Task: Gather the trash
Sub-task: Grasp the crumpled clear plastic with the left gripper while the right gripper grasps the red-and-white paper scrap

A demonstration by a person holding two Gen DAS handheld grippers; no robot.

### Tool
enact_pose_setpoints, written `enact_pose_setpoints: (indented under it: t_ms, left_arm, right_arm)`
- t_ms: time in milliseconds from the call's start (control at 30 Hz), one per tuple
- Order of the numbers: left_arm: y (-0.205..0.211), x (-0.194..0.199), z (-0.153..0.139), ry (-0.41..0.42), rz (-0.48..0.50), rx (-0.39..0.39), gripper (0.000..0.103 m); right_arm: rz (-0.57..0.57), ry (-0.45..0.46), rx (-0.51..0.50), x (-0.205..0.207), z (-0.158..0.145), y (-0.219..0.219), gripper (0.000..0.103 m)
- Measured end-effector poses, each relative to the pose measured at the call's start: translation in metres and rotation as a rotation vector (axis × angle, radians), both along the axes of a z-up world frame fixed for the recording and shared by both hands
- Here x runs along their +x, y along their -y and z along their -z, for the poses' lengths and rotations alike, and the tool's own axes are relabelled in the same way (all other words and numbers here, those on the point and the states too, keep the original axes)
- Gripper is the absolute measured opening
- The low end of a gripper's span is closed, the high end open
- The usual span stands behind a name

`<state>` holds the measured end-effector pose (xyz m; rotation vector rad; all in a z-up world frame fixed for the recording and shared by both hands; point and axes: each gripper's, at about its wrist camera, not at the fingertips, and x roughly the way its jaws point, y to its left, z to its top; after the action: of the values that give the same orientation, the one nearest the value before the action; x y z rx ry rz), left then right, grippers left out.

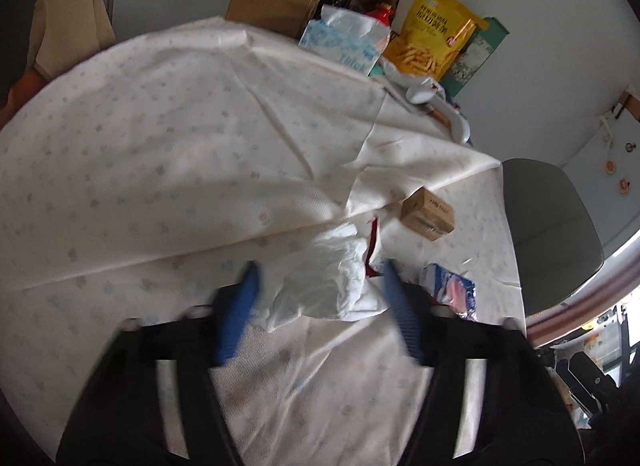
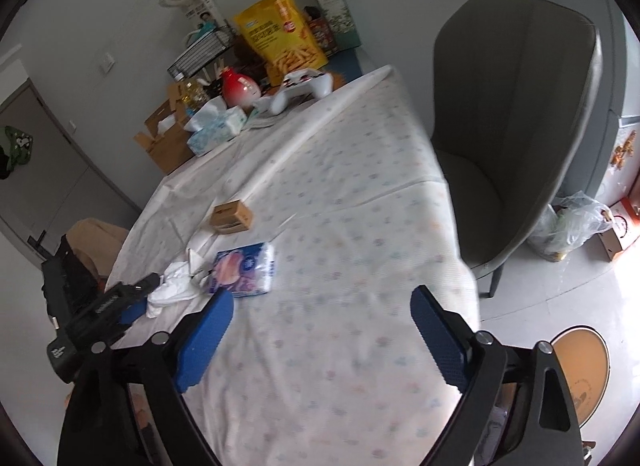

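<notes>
Left tool (image 1: 318, 270) straddling crumpled white tissue (image 1: 320, 282) on the patterned worktop (image 1: 160, 145), blue pads at either side, contact unclear through blur. Right tool (image 2: 322, 302) spread wide, empty, above bare cloth. Beside the tissue: blue-and-pink wrapper (image 2: 245, 269) touching, small brown carton (image 2: 232, 217) just beyond, yellow snack bag (image 2: 280, 35) well apart.

Crumpled white tissue (image 1: 320, 278) lies loose on the patterned tablecloth (image 1: 160, 145), a red-edged scrap (image 1: 373, 244) touching its far side; just beside them a blue-and-pink tissue packet (image 2: 244, 268) lies flat, and a small brown cardboard box (image 2: 232, 217) sits near
</notes>
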<state>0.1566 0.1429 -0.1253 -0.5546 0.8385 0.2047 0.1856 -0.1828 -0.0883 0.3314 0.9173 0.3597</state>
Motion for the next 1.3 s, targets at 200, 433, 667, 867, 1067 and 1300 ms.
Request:
enact_pose_setpoints:
  t_ms: [200,433,667,867,1067,1300]
  left_arm:
    - [-0.004,-0.011,-0.005,0.009,-0.024,-0.015,0.011]
    - [-0.020,-0.040,-0.024,0.044,-0.073,0.019,0.011]
    - [-0.040,-0.061,-0.030,0.054,-0.136,0.031,0.011]
    - [-0.051,-0.071,-0.030,0.054,-0.162,0.036,0.011]
    - [-0.060,-0.074,-0.026,0.047,-0.175,0.032,0.011]
    - [-0.056,-0.074,-0.032,0.064,-0.161,0.036,0.011]
  right_arm:
    - [-0.073,-0.003,0.000,0.001,-0.002,-0.032,0.079]
    - [-0.180,-0.032,0.009,0.005,0.005,-0.075,0.062]
    - [-0.278,-0.045,-0.001,0.014,0.013,-0.123,0.048]
    - [-0.288,-0.051,-0.042,0.029,0.024,-0.152,0.034]
    - [-0.295,-0.065,-0.058,0.041,0.035,-0.173,0.021]
    - [-0.274,-0.056,-0.017,0.043,0.031,-0.164,0.003]
